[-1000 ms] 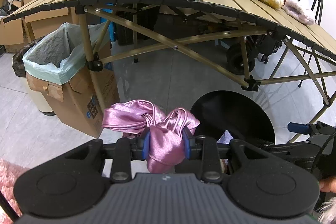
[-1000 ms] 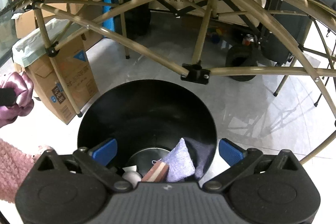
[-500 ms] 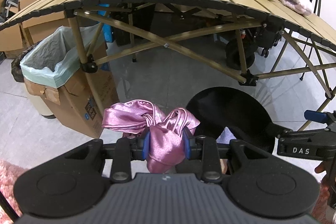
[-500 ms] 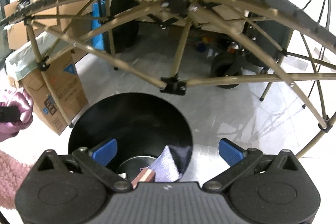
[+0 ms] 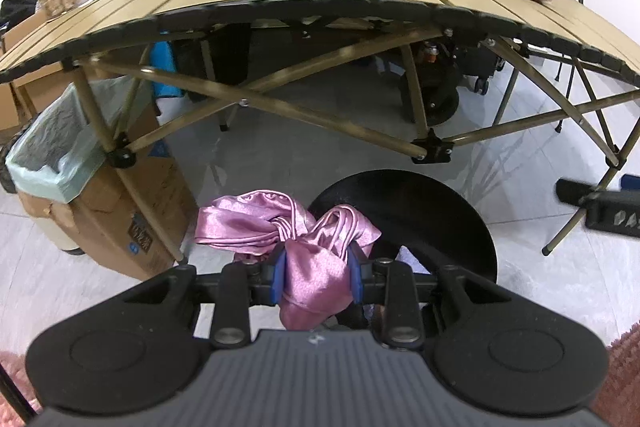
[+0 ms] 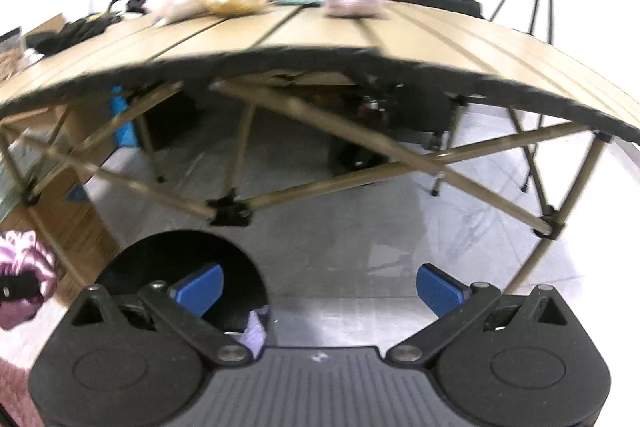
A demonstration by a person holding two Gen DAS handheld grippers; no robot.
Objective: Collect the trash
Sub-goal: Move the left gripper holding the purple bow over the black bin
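Pink cloth [image 5: 312,267] beside bin rim [image 5: 484,227]

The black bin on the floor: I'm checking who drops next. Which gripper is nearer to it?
Left. The left gripper, clamping the pink satin cloth, hangs at the black bin rim; the open right gripper sits right of it.

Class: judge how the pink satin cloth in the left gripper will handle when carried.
Probably floppy: the pink satin cloth bunches and droops around the left gripper. Its sheen suggests it may slip. Likely light, since a narrow pinch holds it.
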